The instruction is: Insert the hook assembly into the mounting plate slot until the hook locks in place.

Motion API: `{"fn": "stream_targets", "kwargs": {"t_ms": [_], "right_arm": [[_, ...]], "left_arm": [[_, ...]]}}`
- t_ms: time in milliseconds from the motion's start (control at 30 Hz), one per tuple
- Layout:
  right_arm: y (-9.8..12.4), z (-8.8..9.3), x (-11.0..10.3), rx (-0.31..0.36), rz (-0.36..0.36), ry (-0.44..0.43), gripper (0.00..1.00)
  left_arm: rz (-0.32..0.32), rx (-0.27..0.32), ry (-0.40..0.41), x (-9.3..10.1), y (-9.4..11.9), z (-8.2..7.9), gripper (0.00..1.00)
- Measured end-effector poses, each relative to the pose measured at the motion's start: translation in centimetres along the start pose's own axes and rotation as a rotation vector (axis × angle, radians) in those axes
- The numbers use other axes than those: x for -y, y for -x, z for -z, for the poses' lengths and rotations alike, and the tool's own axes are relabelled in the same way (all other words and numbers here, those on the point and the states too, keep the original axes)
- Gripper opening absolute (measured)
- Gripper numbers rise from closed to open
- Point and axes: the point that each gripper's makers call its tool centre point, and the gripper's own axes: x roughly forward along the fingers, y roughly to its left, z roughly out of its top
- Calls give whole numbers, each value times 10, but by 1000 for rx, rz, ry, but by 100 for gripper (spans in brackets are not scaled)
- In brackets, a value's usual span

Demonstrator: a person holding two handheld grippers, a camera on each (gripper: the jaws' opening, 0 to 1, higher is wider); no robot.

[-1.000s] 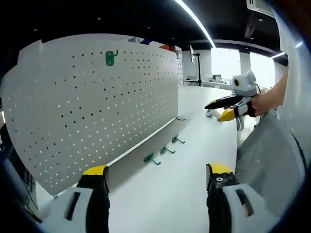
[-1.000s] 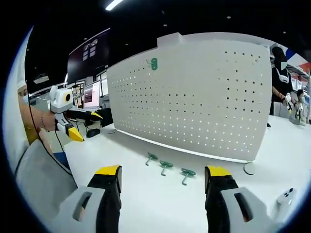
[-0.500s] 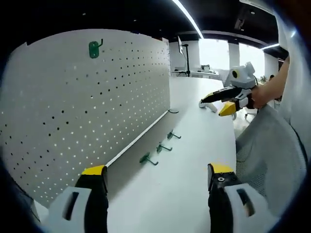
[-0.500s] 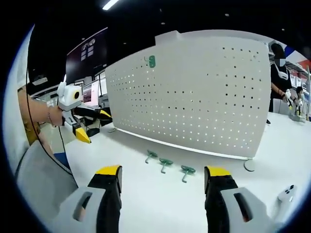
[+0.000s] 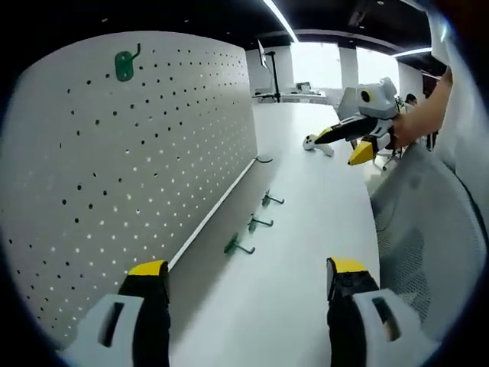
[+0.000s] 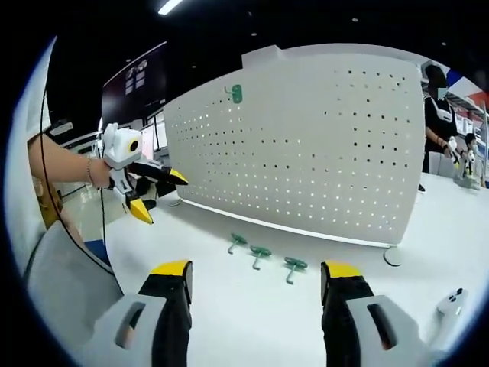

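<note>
White and wide, the table (image 6: 229,306) carries an upright perforated mounting plate (image 6: 306,145) that stands along it, with dark ceiling and office screens behind. We see three green hook assemblies (image 6: 260,253) lying in a short row on the table just in front of the lower edge of the plate, apart from each other and not touching it. One more green hook (image 6: 236,93) is already hanging near the upper corner of the plate.

In the left gripper view the same three hooks (image 5: 250,226) lie beside the foot of the plate (image 5: 114,168), and the hanging hook (image 5: 124,64) sits high on it.

We hold the left hand-held gripper (image 5: 243,279) over the table with its jaws wide apart and nothing between them. The right hand-held gripper (image 6: 255,279) is also spread apart and empty, in the air above the table, well apart from the hooks. A small white controller (image 6: 451,304) lies near the table's right edge.
</note>
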Motion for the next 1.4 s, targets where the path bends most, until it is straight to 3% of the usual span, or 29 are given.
{"fn": "stream_targets", "kwargs": {"t_ms": [500,1400], "right_arm": [[-2,4,-4,-18,-18,6,66],[-4,5,-8,-25,-29,19,70]], "left_arm": [[65,-90,-118,-17,-19,3,87],[259,-231,-267,-12,-66,10,89]]}}
